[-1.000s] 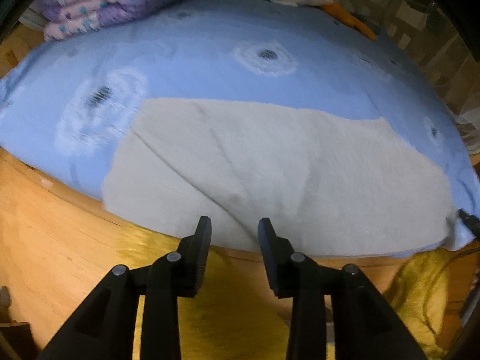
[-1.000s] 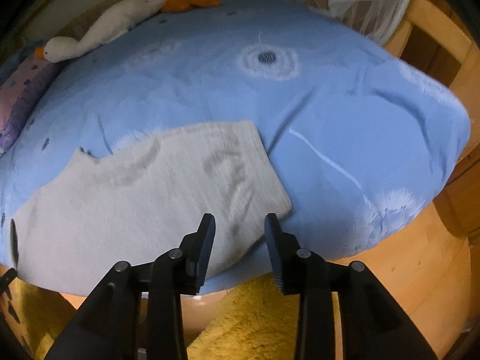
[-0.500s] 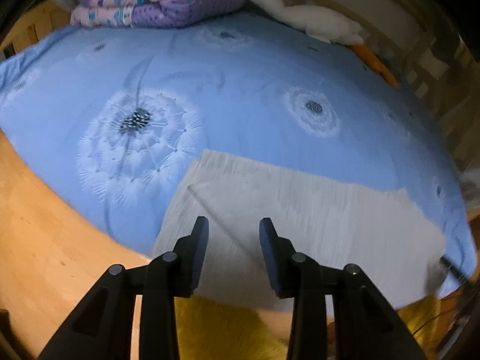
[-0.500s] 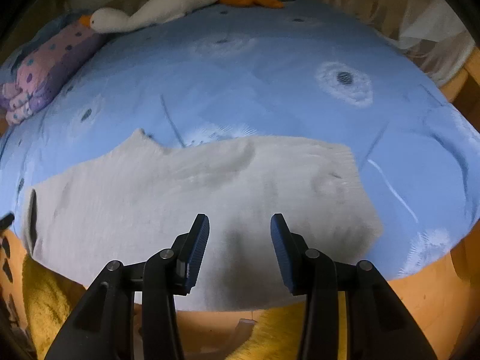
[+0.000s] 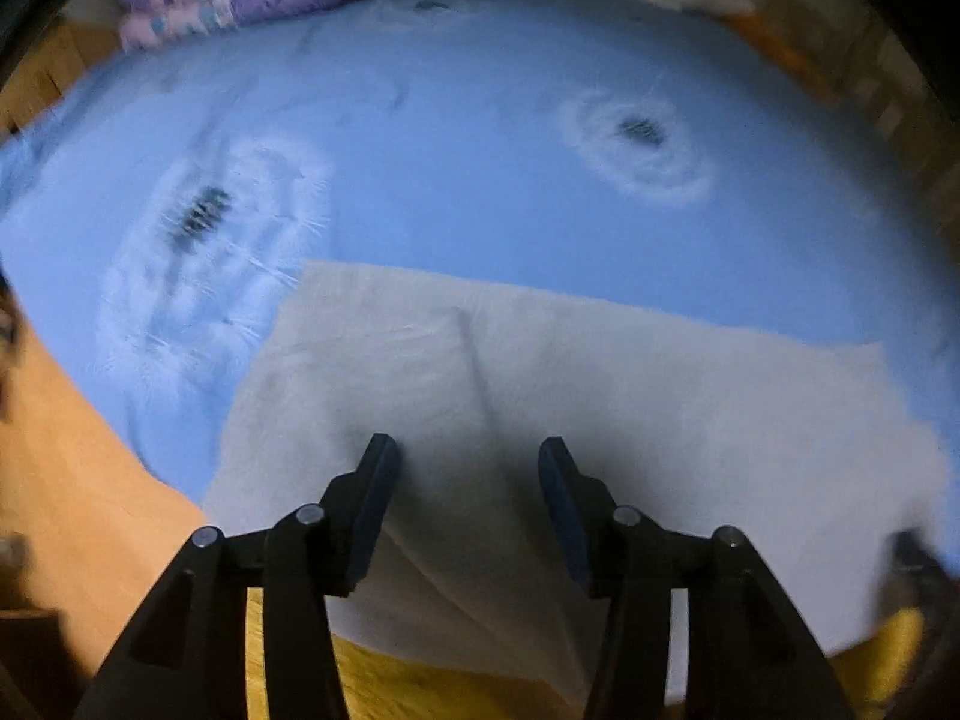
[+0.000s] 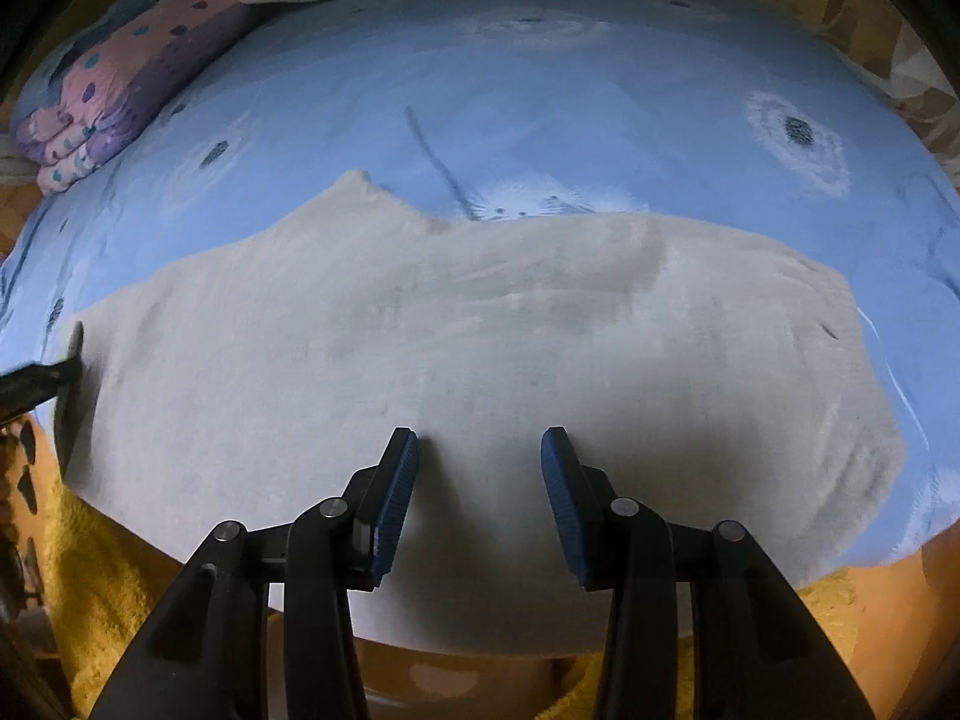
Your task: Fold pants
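Left gripper (image 5: 467, 459): black two-finger unit, jaws spread wide, nothing between them, poised over the near edge of the pants (image 5: 600, 396). Right gripper (image 6: 479, 450): black, blue ribbed pads (image 6: 393, 501), jaws likewise spread and empty, fingertips over the pants' near portion.

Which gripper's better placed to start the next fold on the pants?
Hard to call: probably both. Left gripper and right gripper each hang open over the near edge of the grey pants, at opposite ends.

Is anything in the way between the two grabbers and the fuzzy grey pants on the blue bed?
Nothing visible. The fuzzy grey pants lie bare in front of the left gripper and right gripper, both with open jaws.
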Demonstrator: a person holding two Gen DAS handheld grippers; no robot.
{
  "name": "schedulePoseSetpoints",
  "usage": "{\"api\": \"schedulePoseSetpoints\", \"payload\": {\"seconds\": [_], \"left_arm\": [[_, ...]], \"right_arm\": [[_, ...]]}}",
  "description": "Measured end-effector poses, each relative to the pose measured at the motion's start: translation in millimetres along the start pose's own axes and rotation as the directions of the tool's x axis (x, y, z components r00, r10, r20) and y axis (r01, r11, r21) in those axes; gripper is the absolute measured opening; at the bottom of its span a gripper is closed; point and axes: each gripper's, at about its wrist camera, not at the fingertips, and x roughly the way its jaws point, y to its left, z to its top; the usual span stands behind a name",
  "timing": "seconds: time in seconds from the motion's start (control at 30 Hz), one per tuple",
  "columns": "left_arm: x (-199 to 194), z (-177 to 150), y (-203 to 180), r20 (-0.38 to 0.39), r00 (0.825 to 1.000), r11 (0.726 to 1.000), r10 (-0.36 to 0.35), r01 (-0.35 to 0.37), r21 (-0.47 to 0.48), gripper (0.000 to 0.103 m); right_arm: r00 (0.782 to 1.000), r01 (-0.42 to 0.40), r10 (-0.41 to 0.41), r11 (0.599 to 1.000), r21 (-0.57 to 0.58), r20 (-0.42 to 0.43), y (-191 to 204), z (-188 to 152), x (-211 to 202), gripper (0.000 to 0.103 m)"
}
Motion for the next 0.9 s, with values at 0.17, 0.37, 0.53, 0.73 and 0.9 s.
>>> {"api": "schedulePoseSetpoints", "payload": {"seconds": [0.17,0.37,0.53,0.73,0.9], "left_arm": [[-5.2,-6.3,13.5,0.069,0.997,0.999,0.04,-0.04,-0.002,0.017],[-30.4,-21.1,64.0,0.146,0.989,0.992,-0.036,0.052,-0.112,0.004],[-10.8,-47.1,87.3,0.055,0.998,0.992,-0.014,0.021,-0.126,0.005],[-5.7,-52.4,105.0,0.018,1.0,0.984,-0.011,0.014,-0.177,0.011],[-19.2,-34.0,116.9,0.082,0.991,0.976,-0.11,0.123,-0.181,0.032]], "right_arm": [[1.0,-0.021,0.021,1.0,-0.002,0.01,-0.4,-2.8,3.9,0.043],[0.999,-0.037,0.037,0.999,-0.001,0.021,-3.0,-4.3,5.6,0.043],[0.999,-0.039,0.039,0.999,0.002,0.026,-1.5,-5.6,8.3,0.043],[0.999,-0.038,0.039,0.999,-0.006,0.025,-1.2,-7.9,7.0,0.043],[0.999,-0.036,0.036,0.999,0.006,0.024,-0.3,-7.5,6.1,0.043]]}}
